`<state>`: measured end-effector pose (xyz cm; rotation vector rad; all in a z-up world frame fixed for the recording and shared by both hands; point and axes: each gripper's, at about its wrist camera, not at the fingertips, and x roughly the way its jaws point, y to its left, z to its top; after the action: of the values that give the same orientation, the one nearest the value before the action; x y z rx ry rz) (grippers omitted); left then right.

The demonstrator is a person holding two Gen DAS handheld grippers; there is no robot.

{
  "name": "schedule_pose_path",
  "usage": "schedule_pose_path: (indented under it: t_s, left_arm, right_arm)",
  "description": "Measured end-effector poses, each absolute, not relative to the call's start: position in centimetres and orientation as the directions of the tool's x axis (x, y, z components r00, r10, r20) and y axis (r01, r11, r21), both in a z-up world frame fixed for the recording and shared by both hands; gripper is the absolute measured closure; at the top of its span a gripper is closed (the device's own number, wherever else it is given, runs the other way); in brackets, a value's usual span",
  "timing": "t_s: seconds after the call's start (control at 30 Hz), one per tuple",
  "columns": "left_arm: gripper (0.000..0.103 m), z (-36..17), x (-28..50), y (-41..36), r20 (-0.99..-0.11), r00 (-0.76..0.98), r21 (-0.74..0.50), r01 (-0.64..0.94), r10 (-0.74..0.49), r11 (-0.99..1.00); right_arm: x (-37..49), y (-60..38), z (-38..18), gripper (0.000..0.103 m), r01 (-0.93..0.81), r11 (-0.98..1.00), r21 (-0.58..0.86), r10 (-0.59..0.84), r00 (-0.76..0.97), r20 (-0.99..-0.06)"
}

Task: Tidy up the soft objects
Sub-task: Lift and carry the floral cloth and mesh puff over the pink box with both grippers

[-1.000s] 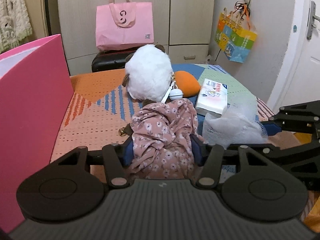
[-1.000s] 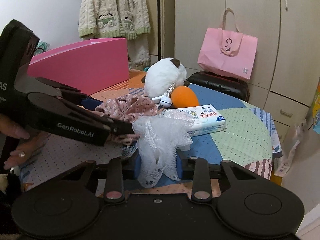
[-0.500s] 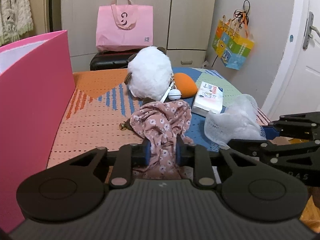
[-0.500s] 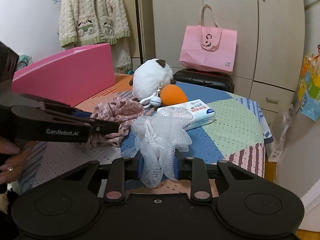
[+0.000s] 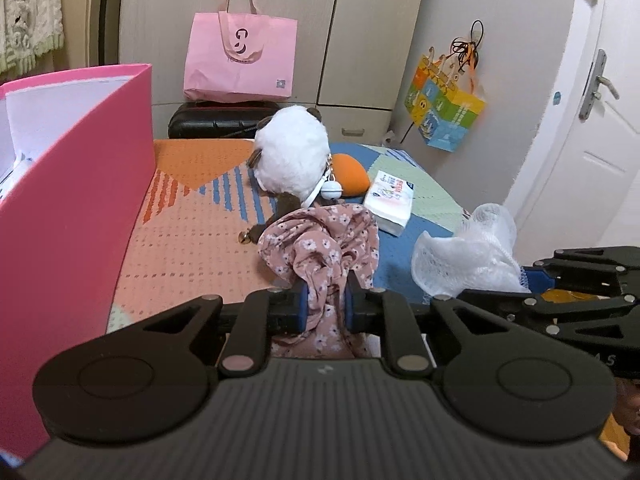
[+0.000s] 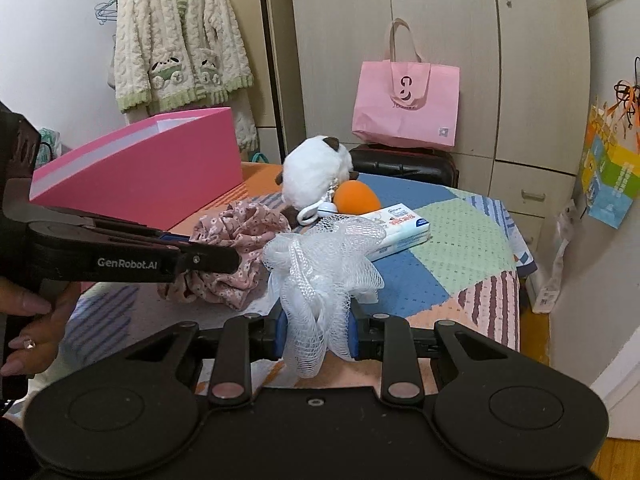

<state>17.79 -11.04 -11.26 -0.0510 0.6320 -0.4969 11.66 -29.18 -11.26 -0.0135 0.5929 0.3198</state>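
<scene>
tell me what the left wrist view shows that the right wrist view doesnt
Only the left wrist view: the white door with its metal handle, and the left gripper shut on the pink floral cloth.

Only the right wrist view: the cream fluffy cardigan in full, a hand on the left gripper's handle, and the right gripper shut on the white mesh bath pouf.

Both: the pink box, white plush toy, orange cushion, tissue pack and pink tote bag.
</scene>
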Motion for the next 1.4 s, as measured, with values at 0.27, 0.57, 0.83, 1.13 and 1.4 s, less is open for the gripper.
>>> schedule_pose_path:
  t_s: [0.27,0.57,0.83,1.13,1.4]
  left_arm:
    - [0.087,-10.2,14.7,-8.7,-0.537,0.679,-0.213,0.465,-0.501,0.859]
    - [0.087,-8.4,11.5,-6.1,-0.543,0.658,-0.203,0.500,-0.522,0.842]
    - [0.087,-6.8,9.6,-3.4,-0.587,0.574,-0.258,0.535,-0.571,0.804]
    - [0.087,-1.6,6.5,2.4,-0.550,0.608,-0.209,0.564,-0.572,0.799]
    - [0.087,2.7,7.0,6.0,-0.481,0.699,-0.138,0.535,-0.529,0.833]
  right_arm:
    - [9.9,-27.1,-9.8,0.071,-0.389,0.915,0.106,0.369,0.702,-0.609]
    - [8.1,-24.5,-7.6,0.071,-0.429,0.888,0.163,0.422,0.625,-0.657]
    - [5.9,-21.7,-5.0,0.071,-0.496,0.852,0.169,0.463,0.563,-0.685]
    - [4.4,-17.4,-0.6,0.069,-0.610,0.777,0.152,0.544,0.532,-0.649]
    - [5.4,-12.8,3.5,0.069,-0.678,0.731,0.076,0.582,0.562,-0.587]
